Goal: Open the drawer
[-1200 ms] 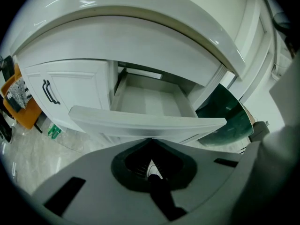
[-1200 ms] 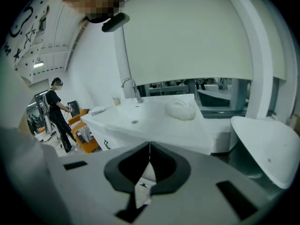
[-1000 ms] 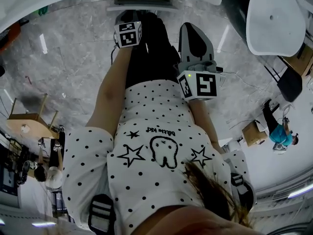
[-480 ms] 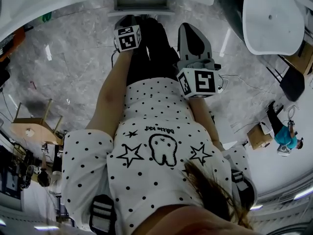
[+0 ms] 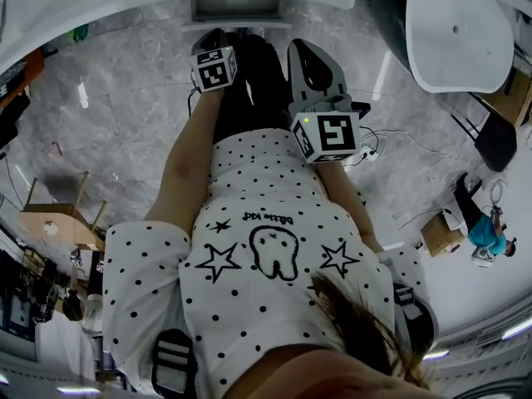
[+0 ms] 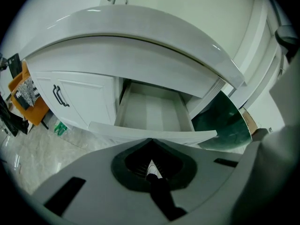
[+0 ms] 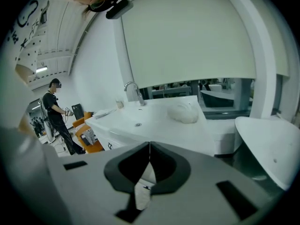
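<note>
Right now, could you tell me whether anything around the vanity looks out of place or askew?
Nothing looks damaged or spilled. The drawer under the white countertop stands pulled out and looks empty, which fits the task. One white lump lies on the countertop; I cannot tell what it is.

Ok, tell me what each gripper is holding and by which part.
Nothing. The left gripper is shut and empty, facing the open drawer; the right gripper is shut and empty too.
</note>
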`<state>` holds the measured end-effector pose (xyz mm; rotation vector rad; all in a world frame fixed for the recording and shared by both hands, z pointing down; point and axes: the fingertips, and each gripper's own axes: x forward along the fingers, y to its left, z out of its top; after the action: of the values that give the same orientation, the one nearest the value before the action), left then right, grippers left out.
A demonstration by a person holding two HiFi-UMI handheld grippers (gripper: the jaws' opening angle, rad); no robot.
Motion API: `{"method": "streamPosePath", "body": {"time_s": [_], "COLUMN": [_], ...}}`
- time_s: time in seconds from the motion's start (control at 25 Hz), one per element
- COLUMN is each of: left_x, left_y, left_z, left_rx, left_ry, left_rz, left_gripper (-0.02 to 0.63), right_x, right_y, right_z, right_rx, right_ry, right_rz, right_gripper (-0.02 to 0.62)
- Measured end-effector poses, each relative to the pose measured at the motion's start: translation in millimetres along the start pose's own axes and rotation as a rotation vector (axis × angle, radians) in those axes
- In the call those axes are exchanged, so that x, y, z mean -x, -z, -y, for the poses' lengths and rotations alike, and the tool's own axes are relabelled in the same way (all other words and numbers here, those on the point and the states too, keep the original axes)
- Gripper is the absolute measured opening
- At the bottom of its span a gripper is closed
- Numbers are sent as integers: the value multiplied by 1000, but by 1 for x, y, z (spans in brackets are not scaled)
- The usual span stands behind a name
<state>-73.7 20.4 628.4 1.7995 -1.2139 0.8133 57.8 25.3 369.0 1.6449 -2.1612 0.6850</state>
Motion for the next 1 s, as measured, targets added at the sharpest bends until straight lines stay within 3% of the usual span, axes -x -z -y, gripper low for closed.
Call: {"method": "streamPosePath", "body": {"time_s": [0.36, 0.64, 1.0], "left_x": [13, 50, 84], "left_y": [-29, -64, -96], "left_z": [10, 30, 35], "left_rx": [-47, -123, -114], "left_ry": [29, 91, 106], "left_rz": [77, 186, 286], "left_gripper": [5, 5, 3], "right_x": [-1, 8, 9], "right_y": [-4, -11, -21], "right_z": [5, 8, 5], "right_rx": [10, 22, 51], "right_ry": [1, 12, -15], "right_rz": [14, 27, 57], "right_gripper": [14, 14, 14]}}
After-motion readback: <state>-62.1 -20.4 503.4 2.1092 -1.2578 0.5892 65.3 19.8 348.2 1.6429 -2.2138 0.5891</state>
